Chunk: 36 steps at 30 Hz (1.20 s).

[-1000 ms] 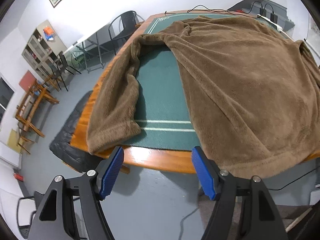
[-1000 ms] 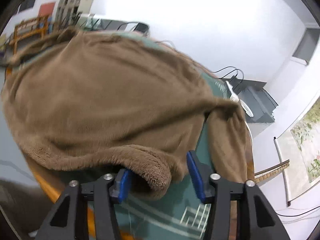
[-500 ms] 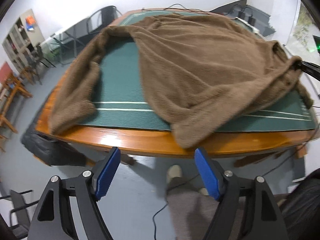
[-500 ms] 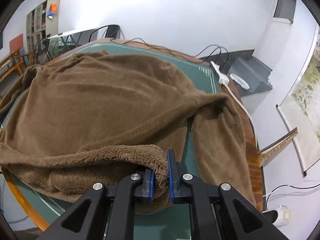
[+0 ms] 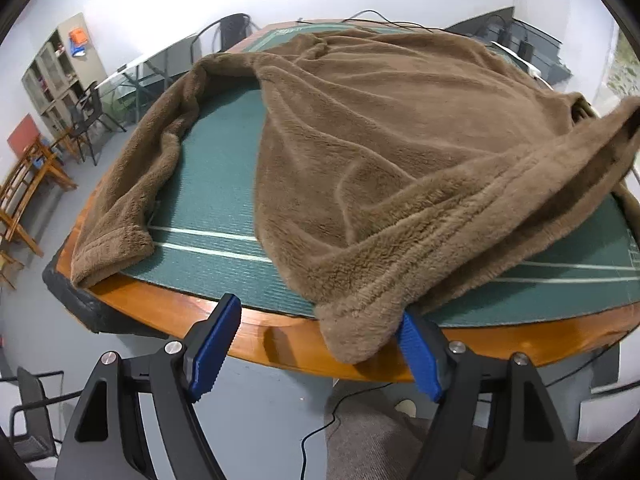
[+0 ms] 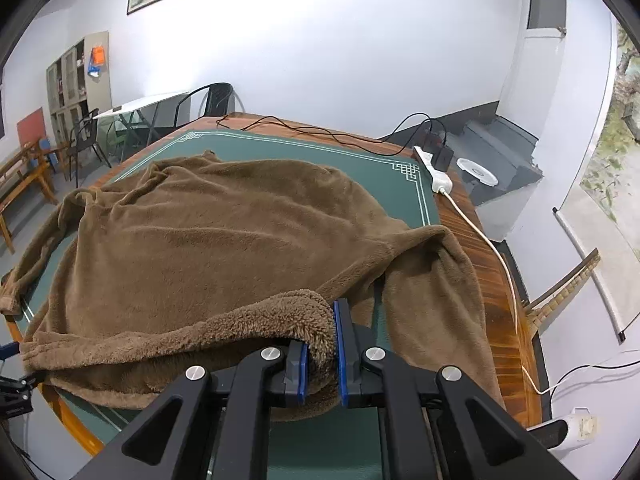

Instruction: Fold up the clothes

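Note:
A brown fleece garment lies spread over the green mat on a wooden table. Its left sleeve trails along the table's left edge. One hem corner hangs over the near edge between the blue pads of my left gripper, which stands open around it. In the right wrist view my right gripper is shut on the other hem corner of the garment and lifts it off the mat. The right sleeve lies beside it.
The orange table edge runs just ahead of the left gripper. A white power strip with black plugs and a white cable lie along the table's right side. Chairs and a cabinet stand at the far left.
The left gripper has closed in on the table until the hanging hem corner sits between its open pads. The right gripper, shut on the other corner since half a second ago, has raised it.

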### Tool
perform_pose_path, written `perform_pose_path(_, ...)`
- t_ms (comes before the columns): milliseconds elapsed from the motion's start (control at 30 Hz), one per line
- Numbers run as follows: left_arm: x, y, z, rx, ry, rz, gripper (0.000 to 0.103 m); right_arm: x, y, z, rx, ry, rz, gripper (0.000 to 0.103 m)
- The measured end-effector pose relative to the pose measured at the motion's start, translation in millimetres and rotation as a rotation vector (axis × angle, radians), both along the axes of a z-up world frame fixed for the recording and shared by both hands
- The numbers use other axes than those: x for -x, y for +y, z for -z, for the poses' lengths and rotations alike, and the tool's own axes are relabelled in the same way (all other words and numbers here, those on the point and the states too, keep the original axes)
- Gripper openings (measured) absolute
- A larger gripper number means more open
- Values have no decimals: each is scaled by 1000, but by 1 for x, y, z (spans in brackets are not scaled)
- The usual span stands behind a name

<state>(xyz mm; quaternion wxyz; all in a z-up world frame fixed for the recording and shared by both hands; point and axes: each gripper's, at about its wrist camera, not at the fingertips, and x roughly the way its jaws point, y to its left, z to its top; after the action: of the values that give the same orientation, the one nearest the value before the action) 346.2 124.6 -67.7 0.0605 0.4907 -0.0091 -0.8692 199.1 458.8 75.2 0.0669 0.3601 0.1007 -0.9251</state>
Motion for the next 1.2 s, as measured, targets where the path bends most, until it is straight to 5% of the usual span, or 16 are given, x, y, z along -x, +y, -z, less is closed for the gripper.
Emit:
perform_pose_path(167,1,12,1,46,-4,45,80,1,9,-7,43,7,41,11)
perform_pose_path(533,29,-32,-16,-53,66,-194,80,-5,13,-5,22,-1,49,11)
perform_pose_path(567,29,-34,-19,-65,77,-195,76,-6,15,-3,21,-8,52,11)
perform_pose_path(633,33,-37,-21,-102,74,-185,43,-8,18,3,16,-34,50,11)
perform_pose_path(733,39,-38,-27,-156,60,-167,16,-15,19,13,-7,-76,25,11)
perform_pose_path(967,9,-40,-90,-85,152,-32,17,-62,30,27,-85,-205,-27,11)
perform_pose_path(1200,-22,-43,-76,9,23,47,18,-126,21,55,-131,-373,-109,11)
